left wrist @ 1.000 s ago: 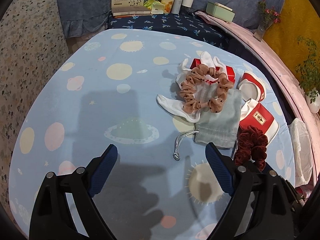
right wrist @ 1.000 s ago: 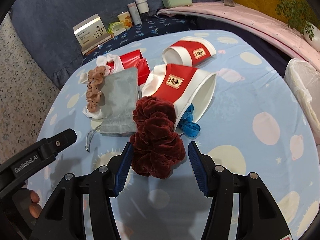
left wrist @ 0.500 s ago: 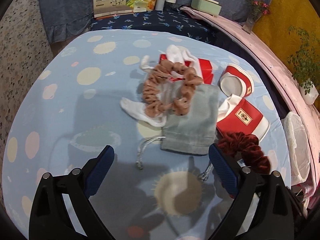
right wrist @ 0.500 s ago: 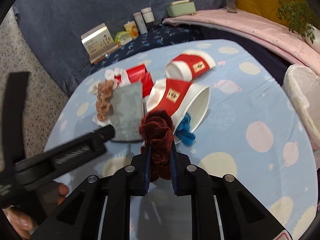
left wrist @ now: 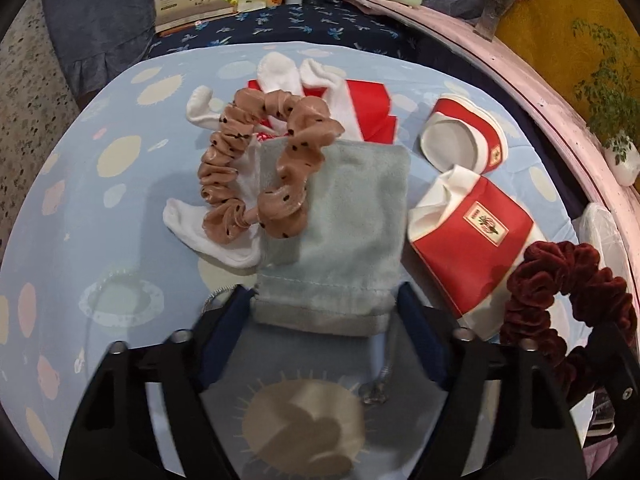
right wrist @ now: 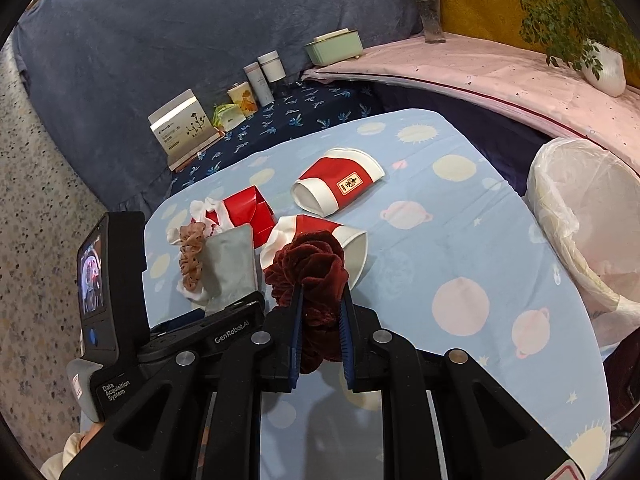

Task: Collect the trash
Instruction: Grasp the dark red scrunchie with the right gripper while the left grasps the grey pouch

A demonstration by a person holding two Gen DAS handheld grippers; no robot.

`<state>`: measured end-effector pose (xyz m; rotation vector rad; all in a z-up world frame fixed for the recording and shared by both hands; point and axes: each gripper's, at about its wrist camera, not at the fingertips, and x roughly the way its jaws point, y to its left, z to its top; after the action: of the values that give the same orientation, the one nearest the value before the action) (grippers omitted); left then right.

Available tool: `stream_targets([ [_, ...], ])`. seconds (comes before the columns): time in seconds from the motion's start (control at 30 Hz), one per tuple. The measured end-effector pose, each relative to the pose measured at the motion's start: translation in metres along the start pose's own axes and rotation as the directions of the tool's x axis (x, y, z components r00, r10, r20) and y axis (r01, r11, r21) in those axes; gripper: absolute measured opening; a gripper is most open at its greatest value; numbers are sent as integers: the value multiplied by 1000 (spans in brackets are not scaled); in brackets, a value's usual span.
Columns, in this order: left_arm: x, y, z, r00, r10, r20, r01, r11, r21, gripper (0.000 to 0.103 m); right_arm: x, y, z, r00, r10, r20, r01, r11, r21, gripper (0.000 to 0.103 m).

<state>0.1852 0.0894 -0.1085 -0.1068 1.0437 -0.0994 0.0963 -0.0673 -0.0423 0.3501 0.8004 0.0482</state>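
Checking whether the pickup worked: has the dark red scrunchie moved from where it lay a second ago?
Yes. The dark red scrunchie, pinched in the right gripper, has lifted off the cloth and now hangs in front of the near red paper cup.

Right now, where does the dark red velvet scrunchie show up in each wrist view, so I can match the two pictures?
Left wrist view: the dark red scrunchie is at the right edge, low, right of the red paper cup.
Right wrist view: it is at centre, clamped in the right gripper, in front of the same cup.
Shared landmark: the grey drawstring pouch, left of that cup in both.
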Motion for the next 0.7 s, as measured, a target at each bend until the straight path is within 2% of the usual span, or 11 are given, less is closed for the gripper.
stream_targets([
  [0.03,0,-1,-1,1000,1,4,-1,1000,6,53,0,0,-1,1000,1,-1,-1,1000,1,15],
  [0.07,-1,-2,-2,1000,-3,8,3,1000,12,35,0,0,-1,1000,1,-2,-1,1000,2,15],
  [0.13,-3,-4,-4,1000,-15,3,15,999,28,16,-1,0,-2,1000,4,-3,-4,1000,3,15],
  [0.27,-8,-4,-8,999,-46,-6,46,999,22,11,-6,0,-4,1000,9,3,-9,1000,5,15],
  [0.7,-71,-35,-18,992,-100,76,95,993,70,10,-50,-5,3,996,28,84,-29,1000,13,15],
])
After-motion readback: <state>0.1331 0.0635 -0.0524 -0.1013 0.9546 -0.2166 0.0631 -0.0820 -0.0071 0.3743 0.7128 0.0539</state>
